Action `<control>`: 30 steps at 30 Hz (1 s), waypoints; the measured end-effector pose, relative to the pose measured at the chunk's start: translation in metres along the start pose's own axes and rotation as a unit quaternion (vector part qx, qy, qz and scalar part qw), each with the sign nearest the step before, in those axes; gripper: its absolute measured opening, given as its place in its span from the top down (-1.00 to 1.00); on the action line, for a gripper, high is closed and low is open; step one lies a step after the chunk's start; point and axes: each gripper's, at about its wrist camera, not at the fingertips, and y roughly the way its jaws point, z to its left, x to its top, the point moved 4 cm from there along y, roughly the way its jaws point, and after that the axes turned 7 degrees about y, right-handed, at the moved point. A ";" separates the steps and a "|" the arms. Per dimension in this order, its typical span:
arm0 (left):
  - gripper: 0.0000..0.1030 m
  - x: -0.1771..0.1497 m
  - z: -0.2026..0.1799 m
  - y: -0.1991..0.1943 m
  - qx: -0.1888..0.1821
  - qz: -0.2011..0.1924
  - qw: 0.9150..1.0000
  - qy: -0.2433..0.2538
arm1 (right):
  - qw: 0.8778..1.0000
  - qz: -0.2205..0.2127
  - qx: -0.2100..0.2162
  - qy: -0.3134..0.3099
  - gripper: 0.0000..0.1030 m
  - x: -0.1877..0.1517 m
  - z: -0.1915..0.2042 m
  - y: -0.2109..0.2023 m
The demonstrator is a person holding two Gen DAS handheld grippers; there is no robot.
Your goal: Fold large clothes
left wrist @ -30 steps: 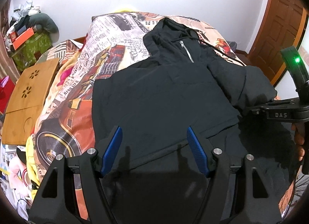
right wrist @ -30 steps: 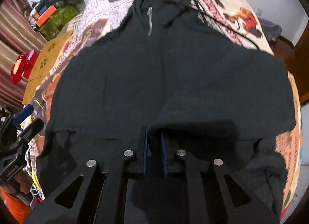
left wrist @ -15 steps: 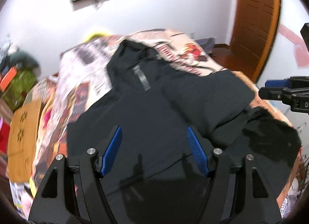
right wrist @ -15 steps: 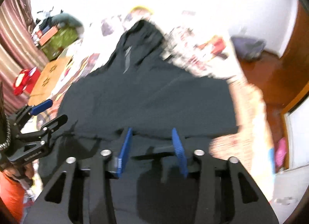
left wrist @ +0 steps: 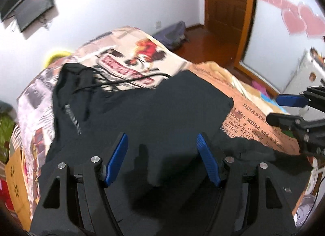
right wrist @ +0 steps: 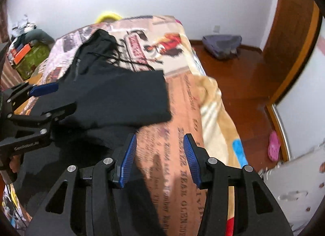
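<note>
Hoodie (left wrist: 146,118), black and large, lies spread on the bed (left wrist: 254,118), its body nearest the person and its hood at the far end. Closest in, the left claw (left wrist: 162,158) hangs just above the dark cloth with its blue pads (left wrist: 116,160) set wide apart and nothing between them; its shadow falls on the fabric below. Off to the right, the right claw (right wrist: 160,158) is also spread wide and grips nothing, poised over the bed's printed cover (right wrist: 182,126) just beside the garment's right edge. Each claw shows at the edge of the other's view: the right one (left wrist: 288,110) with its jaws parted over the bed's right side, the left one (right wrist: 52,99) likewise parted over the black fabric.

A little farther on, one sleeve is folded inward across the chest, making a flat dark panel (right wrist: 126,95) with a straight outer edge. Rumpled cloth sits below that panel near the bed's near edge. Beyond it the zipper (left wrist: 73,118) runs up toward the hood (right wrist: 99,40), and a thin black drawstring (left wrist: 132,79) trails across the newspaper-and-cartoon print of the cover.

Past the bed, a grey bag (right wrist: 222,46) rests on the wooden floor against the white wall, beside a brown wooden door (left wrist: 227,14). A dark screen (left wrist: 30,10) hangs high on the wall.
</note>
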 end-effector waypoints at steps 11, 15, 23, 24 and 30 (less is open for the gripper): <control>-0.25 0.019 -0.055 0.051 -0.025 0.039 0.997 0.056 | 0.999 0.042 -0.010 -0.001 0.14 -0.037 -0.019 0.027; 0.20 0.022 -0.052 0.066 -0.069 0.060 0.995 0.026 | 0.999 0.036 -0.008 -0.001 0.14 -0.038 -0.019 0.023; 0.88 0.029 -0.025 0.018 -0.090 0.000 0.995 -0.036 | 0.999 0.043 -0.006 0.006 0.14 -0.039 -0.019 0.022; 0.88 0.031 -0.018 0.008 -0.087 -0.011 0.995 -0.046 | 0.999 0.043 -0.006 0.004 0.14 -0.038 -0.018 0.022; 0.91 0.029 0.051 -0.067 -0.033 -0.091 0.990 -0.099 | 1.000 0.020 -0.006 -0.018 0.14 -0.019 0.000 0.007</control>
